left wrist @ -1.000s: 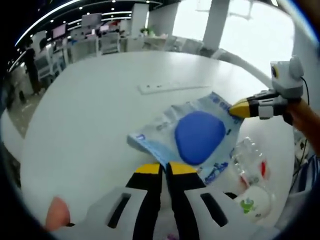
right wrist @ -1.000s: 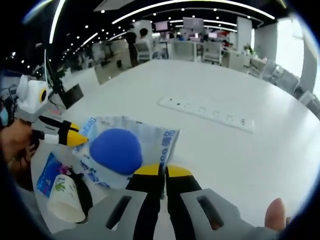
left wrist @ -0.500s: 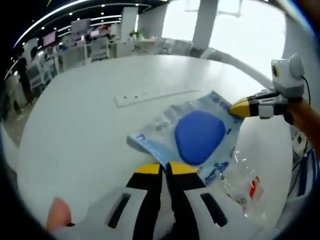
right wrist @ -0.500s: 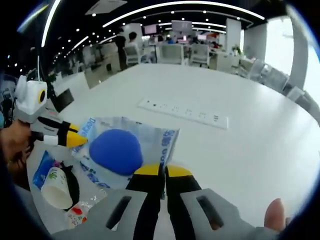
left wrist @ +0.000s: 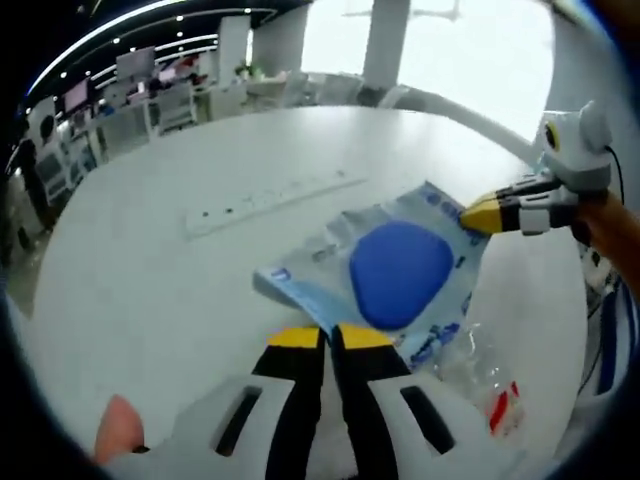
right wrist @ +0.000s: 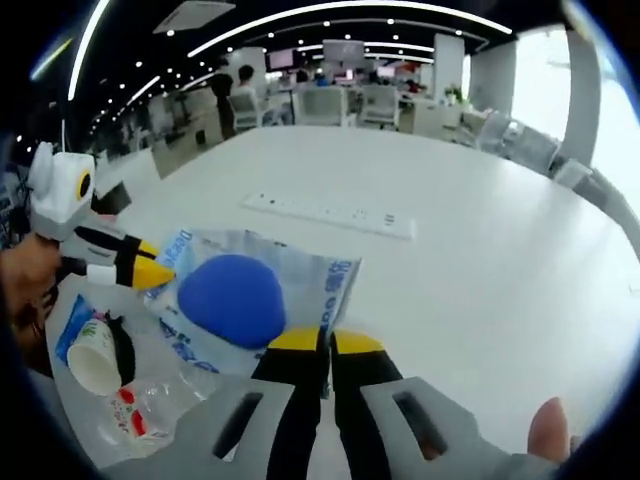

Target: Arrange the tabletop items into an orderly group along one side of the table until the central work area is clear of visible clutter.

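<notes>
Left gripper (left wrist: 320, 335): my jaws rise from the bottom centre of the left gripper view, pressed together on the near edge of the packet; in the right gripper view it enters at left (right wrist: 150, 272), its yellow tips clamped on the packet's far corner.
Right gripper (right wrist: 320, 342): jaws closed on the packet's lower edge at bottom centre of the right gripper view; in the left gripper view it comes in from the right (left wrist: 478, 214), pinching the upper-right corner.
Packet (left wrist: 375, 275): light blue plastic pouch with a dark blue rounded patch in its middle, stretched between my two grippers, centre of frame; centre-left in the right gripper view (right wrist: 250, 300).
Plastic bottle (left wrist: 480, 375): clear, crumpled, red label, lower right, lying on the table beside the packet; lower left in the right gripper view (right wrist: 135, 415).
Paper cup (right wrist: 90, 355): on its side, far left.
Power strip (left wrist: 265, 190): white, long, upper left of centre.
Table (left wrist: 150, 270): white, round.
</notes>
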